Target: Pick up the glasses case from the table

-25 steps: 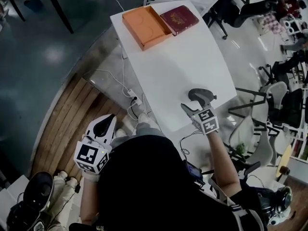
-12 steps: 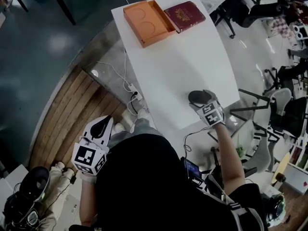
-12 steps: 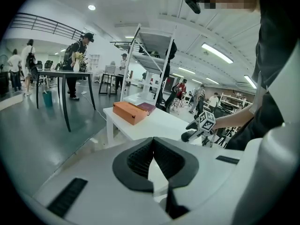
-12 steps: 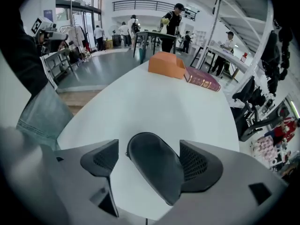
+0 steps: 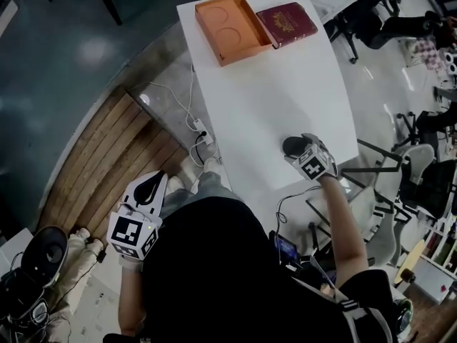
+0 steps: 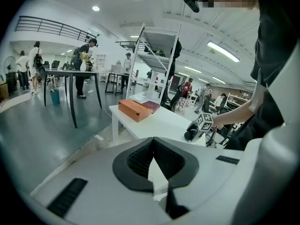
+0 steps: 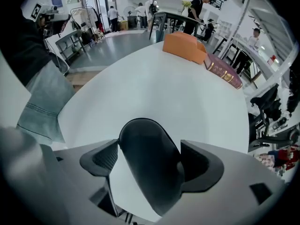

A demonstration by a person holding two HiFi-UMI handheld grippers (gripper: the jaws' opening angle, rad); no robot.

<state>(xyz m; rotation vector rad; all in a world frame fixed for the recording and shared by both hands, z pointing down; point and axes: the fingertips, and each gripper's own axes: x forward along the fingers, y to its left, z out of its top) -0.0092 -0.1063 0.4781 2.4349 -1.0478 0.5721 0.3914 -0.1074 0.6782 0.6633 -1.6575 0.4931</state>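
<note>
White table (image 5: 271,98), grey floor (image 5: 71,63); right gripper (image 5: 298,148) opening around glasses case (image 7: 150,165), left gripper (image 6: 153,146) closed, empty

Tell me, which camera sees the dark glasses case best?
The right gripper view. The glasses case looks big there, lying on the white table between the right gripper's opening jaws. The head view shows only a dark bit peeking past that gripper. The left gripper view shows a tiny far blob.
</note>
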